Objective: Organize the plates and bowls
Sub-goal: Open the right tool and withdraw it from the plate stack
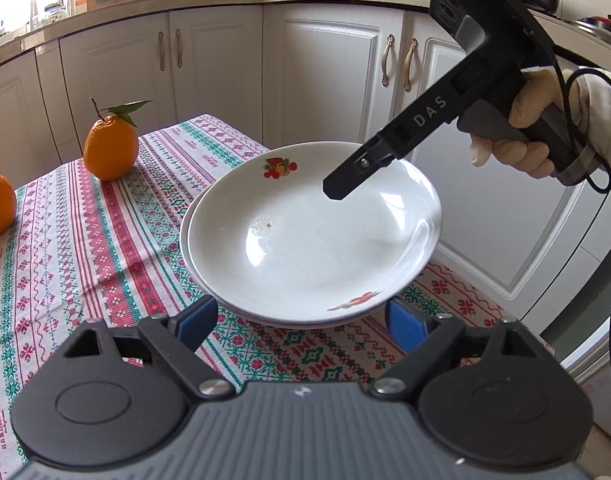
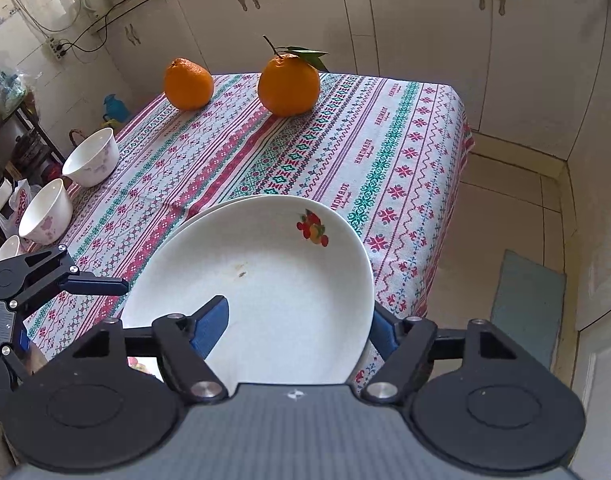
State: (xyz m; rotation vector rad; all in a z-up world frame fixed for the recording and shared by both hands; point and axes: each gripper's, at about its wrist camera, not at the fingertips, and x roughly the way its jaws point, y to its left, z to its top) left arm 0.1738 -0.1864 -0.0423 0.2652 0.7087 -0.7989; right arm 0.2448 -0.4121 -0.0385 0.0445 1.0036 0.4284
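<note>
Two white plates sit stacked near the corner of the bench, which wears a striped, patterned cloth. The top plate carries small fruit prints on its rim and a brown speck near its middle.

The left claw is wide open at the near edge of the stack, its blue pads on either side of the rim and not touching it; it grips nothing.

The right claw also stands open. In its own view one blue pad hangs over the inside of the top plate and the other sits outside the rim, so the fingers straddle the plate's edge. Whether either pad touches the plate I cannot tell. From the left wrist view that claw's finger hovers above the far side of the plate, held by a gloved hand.

Two oranges stand at the far end of the bench, one with a leaf. Three white bowls line the left edge, well apart from the plates.
</note>
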